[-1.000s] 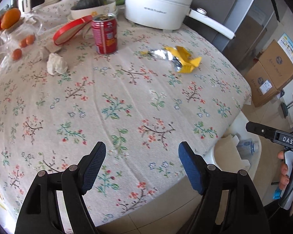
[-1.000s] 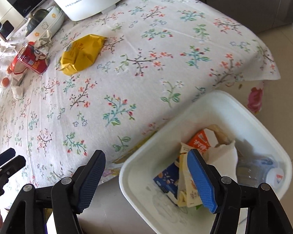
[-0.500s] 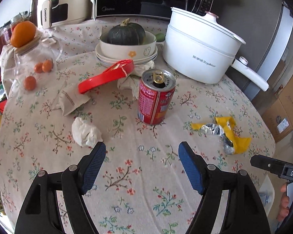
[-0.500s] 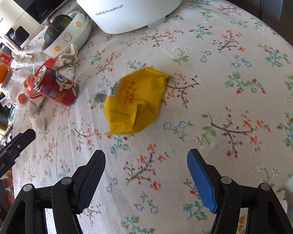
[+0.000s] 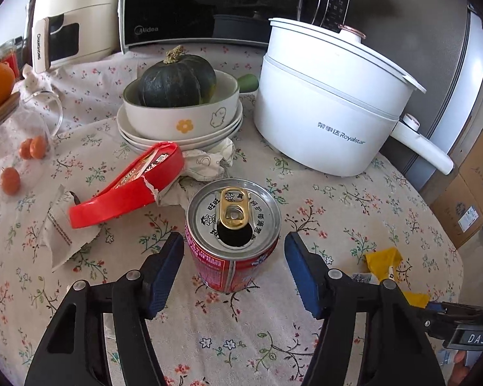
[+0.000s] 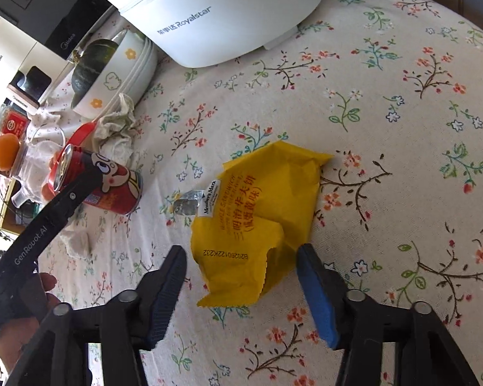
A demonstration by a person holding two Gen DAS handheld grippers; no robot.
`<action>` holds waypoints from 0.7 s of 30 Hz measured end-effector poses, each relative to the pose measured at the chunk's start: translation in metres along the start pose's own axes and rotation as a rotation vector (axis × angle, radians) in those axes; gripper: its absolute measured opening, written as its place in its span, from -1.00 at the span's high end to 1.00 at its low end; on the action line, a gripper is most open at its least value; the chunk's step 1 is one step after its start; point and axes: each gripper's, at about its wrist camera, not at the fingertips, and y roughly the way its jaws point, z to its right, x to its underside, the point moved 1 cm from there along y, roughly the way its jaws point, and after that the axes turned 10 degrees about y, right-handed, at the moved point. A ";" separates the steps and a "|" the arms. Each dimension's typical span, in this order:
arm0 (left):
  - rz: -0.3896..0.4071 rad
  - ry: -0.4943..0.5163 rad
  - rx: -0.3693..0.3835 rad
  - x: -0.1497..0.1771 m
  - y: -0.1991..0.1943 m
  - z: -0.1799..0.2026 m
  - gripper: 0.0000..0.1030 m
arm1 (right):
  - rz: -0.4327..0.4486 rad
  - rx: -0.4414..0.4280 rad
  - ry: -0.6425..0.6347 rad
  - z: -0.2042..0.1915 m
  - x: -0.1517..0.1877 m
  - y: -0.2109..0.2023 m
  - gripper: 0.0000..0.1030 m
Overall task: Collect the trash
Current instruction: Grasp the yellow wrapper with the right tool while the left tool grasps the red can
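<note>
The left gripper [image 5: 233, 268] is straddling the upright red can [image 5: 232, 238], fingers apart, while the right gripper [image 6: 241, 284], fingers also apart, is facing the yellow wrapper [image 6: 257, 215] at twelve o'clock.

Round table under floral tablecloth [image 5: 354, 212]. Directly on cloth: upright red can [image 5: 232, 244], yellow wrapper [image 6: 257, 218], torn red lid [image 5: 128, 186], crumpled napkins [image 5: 206, 164], white electric pot [image 5: 325, 109], stacked plates [image 5: 180, 138], glass jar [image 5: 19, 148].
</note>
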 end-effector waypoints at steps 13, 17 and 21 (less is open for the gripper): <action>0.007 0.020 0.030 0.017 -0.039 0.009 -0.08 | -0.003 -0.001 -0.071 -0.005 0.011 -0.017 0.55; 0.000 0.023 0.046 0.031 -0.063 0.015 -0.08 | 0.004 0.007 -0.094 -0.007 0.020 -0.036 0.57; -0.007 0.004 0.067 0.046 -0.088 0.022 -0.08 | 0.007 0.018 -0.119 -0.010 0.032 -0.060 0.58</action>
